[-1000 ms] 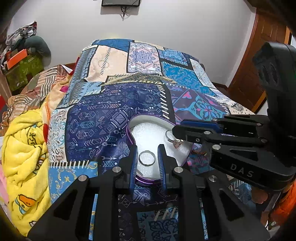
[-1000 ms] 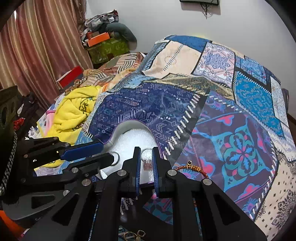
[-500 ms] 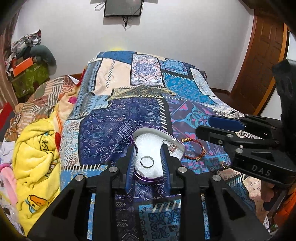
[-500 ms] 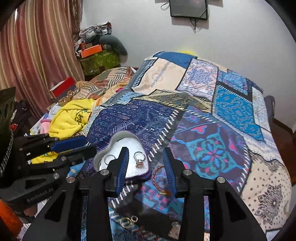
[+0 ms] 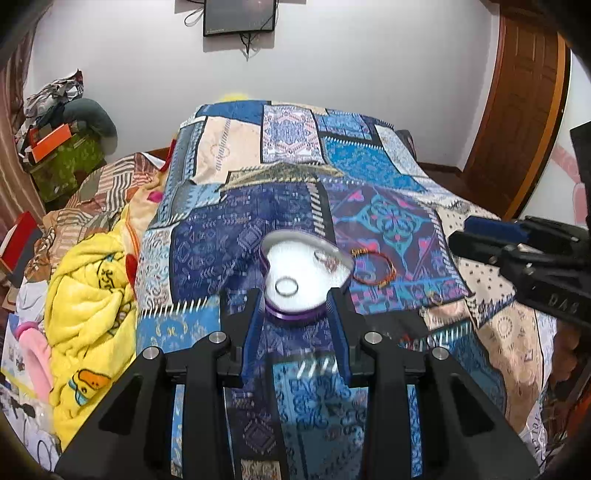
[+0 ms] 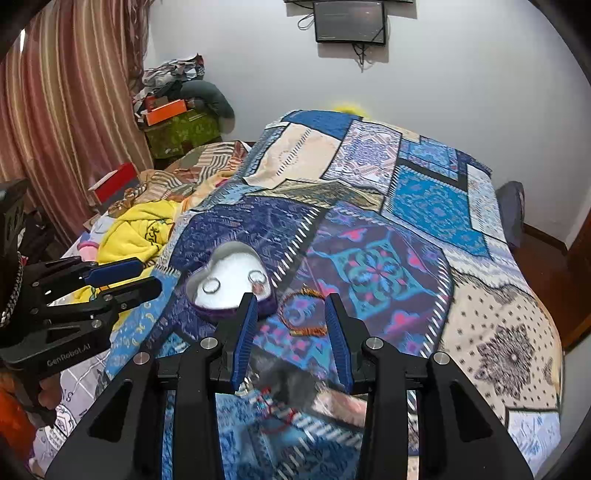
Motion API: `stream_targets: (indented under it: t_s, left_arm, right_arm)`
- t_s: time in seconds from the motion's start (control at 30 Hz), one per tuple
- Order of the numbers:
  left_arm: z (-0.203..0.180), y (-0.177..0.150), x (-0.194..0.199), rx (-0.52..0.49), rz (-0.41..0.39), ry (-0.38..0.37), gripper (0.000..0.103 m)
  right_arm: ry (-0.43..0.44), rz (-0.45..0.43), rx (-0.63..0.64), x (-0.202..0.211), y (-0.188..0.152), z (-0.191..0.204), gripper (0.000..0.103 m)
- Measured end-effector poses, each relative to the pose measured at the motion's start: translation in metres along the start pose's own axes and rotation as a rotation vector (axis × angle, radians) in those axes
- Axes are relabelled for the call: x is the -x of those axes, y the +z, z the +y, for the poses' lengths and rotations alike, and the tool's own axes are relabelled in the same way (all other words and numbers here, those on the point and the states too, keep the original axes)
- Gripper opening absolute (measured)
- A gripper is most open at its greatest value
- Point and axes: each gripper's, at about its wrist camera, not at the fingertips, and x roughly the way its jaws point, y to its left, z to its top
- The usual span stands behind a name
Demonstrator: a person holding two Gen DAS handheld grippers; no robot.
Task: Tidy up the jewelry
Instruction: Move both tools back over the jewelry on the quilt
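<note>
Bed quilt [image 6: 373, 266] now shows both hand-held grippers — left [image 5: 295, 314], right [image 6: 291, 321] — pulled back and released, empty, leaving two rings [image 6: 211, 286] in the heart box [image 6: 236, 314]; the bracelet [image 6: 301, 314] beside it likely comes next.

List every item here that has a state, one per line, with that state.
left gripper: open, empty
right gripper: open, empty
heart-shaped box: lid off, holds rings
plain ring: lying flat in box
stone ring: lying in box
red bracelet: outside box, on bedspread
wall TV: screen dark
</note>
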Motion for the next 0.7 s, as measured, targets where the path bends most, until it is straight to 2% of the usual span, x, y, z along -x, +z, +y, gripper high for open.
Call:
stream_targets:
  t_s: [0.37,0.7]
  left_arm:
    - [-0.012,-0.027,-0.01,0.014,0.087,-0.036,0.034]
    - [-0.033,-0.046,-0.036,-0.002,0.184,-0.11,0.034]
  right_arm:
    - [-0.026,0.037,-0.062,0.011,-0.03,-0.02,0.034]
    - [-0.034,0.13,-0.115,0.003,-0.065,-0.039,0.034]
